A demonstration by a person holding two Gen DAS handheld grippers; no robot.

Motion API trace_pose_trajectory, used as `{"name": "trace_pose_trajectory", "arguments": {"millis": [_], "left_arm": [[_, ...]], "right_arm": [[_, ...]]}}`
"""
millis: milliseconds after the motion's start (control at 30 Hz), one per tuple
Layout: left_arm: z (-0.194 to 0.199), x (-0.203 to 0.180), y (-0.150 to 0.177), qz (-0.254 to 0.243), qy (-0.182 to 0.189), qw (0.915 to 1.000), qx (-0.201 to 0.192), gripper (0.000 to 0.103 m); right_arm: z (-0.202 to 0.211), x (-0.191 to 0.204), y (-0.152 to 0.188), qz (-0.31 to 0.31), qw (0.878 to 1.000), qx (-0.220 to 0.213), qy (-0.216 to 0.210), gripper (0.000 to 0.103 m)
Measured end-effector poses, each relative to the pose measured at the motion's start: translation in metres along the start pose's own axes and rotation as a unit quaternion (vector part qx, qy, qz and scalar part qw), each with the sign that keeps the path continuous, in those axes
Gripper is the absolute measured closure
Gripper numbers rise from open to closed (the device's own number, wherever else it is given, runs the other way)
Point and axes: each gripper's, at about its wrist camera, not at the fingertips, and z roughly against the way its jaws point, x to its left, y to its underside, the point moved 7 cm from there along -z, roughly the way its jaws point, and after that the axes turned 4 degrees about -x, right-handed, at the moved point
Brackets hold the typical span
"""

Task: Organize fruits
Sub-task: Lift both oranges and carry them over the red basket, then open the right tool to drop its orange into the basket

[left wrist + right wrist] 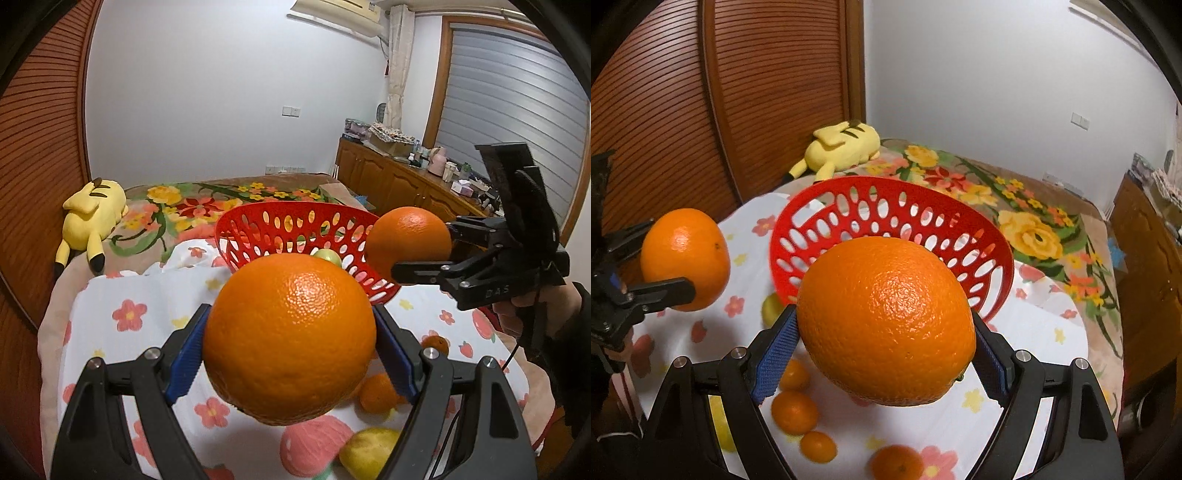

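My left gripper [290,339] is shut on a large orange [290,338], held above the white flowered cloth [140,295]. My right gripper [886,332] is shut on a second large orange [886,321]. Each shows in the other's view: the right gripper's orange [408,240] at the red basket's right rim, the left gripper's orange [685,258] left of the basket. The red perforated basket [295,221] [997,266] stands tilted ahead of both. A greenish fruit [327,256] shows inside it. Small oranges [794,411] and a yellow lemon [369,452] lie on the cloth below.
A yellow plush toy [92,214] [846,144] lies on the flowered bedspread behind the basket. A slatted wooden wardrobe [701,110] stands at the left. A wooden sideboard [399,177] with clutter runs along the right wall.
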Motion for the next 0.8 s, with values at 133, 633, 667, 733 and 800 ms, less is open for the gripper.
{"name": "trace_pose_trajectory", "arguments": {"millis": [133, 633, 667, 733, 800], "left_arm": [[-0.008, 0.005, -0.007, 0.001, -0.001, 1.0000, 0.001, 0.020], [-0.031, 0.035, -0.035, 0.012, -0.012, 0.9999, -0.004, 0.020], [-0.031, 0.037, -0.036, 0.012, -0.012, 0.9998, -0.005, 0.020], [-0.032, 0.038, -0.037, 0.013, -0.013, 0.9998, -0.006, 0.020], [-0.032, 0.040, -0.037, 0.013, -0.013, 0.9998, -0.007, 0.020]], "right_arm": [[-0.015, -0.007, -0.004, -0.001, 1.000, 0.010, -0.004, 0.016], [-0.084, -0.008, -0.027, 0.029, 0.997, 0.063, -0.024, 0.016], [-0.088, -0.006, -0.027, 0.032, 0.997, 0.068, -0.026, 0.016], [-0.094, -0.002, -0.027, 0.039, 0.996, 0.078, -0.031, 0.016], [-0.099, 0.002, -0.028, 0.048, 0.995, 0.085, -0.035, 0.015]]}}
